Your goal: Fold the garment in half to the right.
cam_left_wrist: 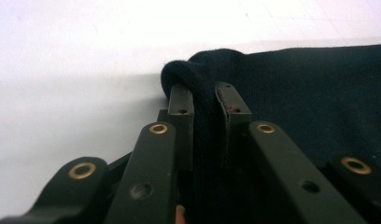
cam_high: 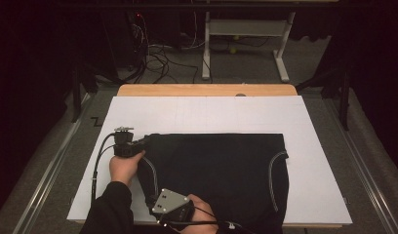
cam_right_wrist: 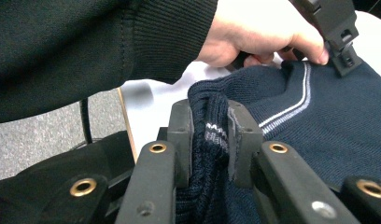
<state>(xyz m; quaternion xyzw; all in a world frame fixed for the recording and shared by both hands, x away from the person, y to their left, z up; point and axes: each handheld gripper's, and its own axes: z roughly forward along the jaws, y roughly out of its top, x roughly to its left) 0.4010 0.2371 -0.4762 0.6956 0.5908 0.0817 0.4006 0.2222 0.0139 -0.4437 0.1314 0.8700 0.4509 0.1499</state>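
A dark navy knitted sweater with white stripe trim [cam_high: 216, 170] lay flat on the white-covered bench [cam_high: 314, 146]. Left tongs [cam_left_wrist: 205, 100] pinched its far-left corner; right tongs [cam_right_wrist: 209, 126] pinched its near-left edge. Uneven lifting could let the thick knit slip free and bunch.

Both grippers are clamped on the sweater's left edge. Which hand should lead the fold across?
Probably left: the left gripper pinches the sweater's far-left corner on the white sheet. The right gripper grips the near edge, crowded against the table's front.

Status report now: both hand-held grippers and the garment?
Left hand-held gripper shut on dark garment. Right hand-held gripper shut on its edge. Nothing in the way.
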